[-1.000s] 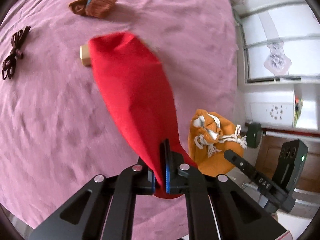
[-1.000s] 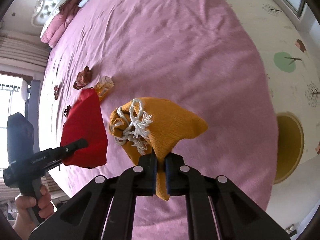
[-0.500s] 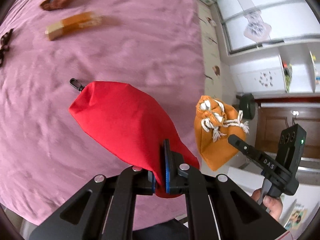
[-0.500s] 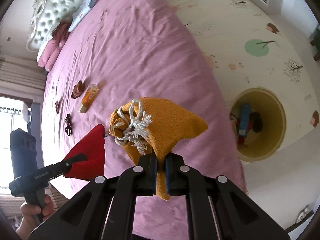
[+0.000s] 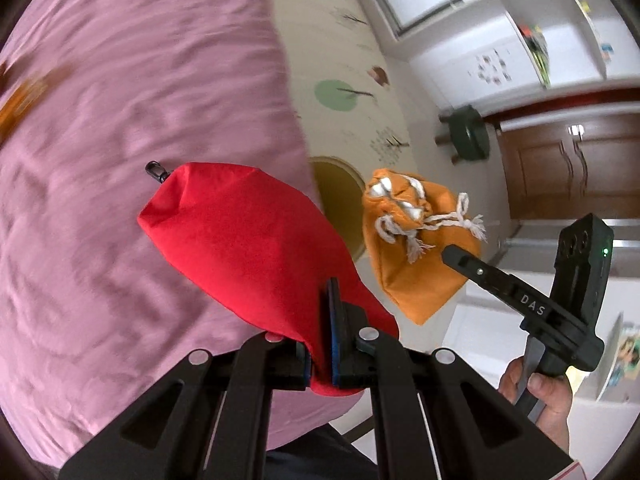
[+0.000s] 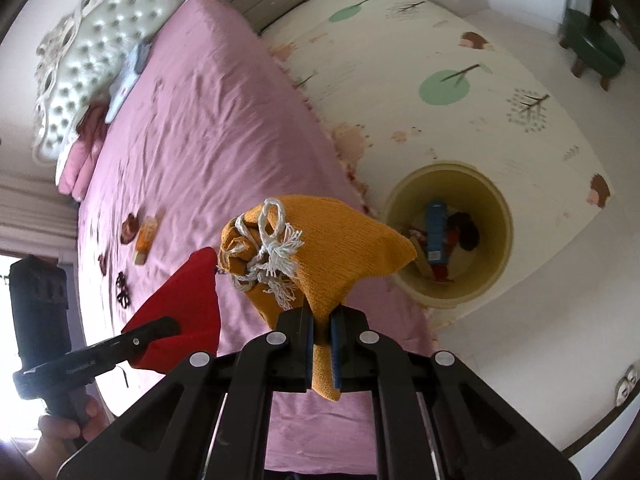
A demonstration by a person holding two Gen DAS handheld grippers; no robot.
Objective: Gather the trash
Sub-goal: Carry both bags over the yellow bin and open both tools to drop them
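Item one: our left tool [image 5: 320, 336], jaws pinched tight on a corner of the red pouch [image 5: 256, 248], which hangs above the edge of the pink bed [image 5: 120, 120]. Item two: our right tool [image 6: 320, 344], jaws clamped on the orange drawstring bag [image 6: 324, 248], held beside the bed edge, near the yellow bin [image 6: 496, 200] on the floor; we note a blue item and dark scraps inside it.
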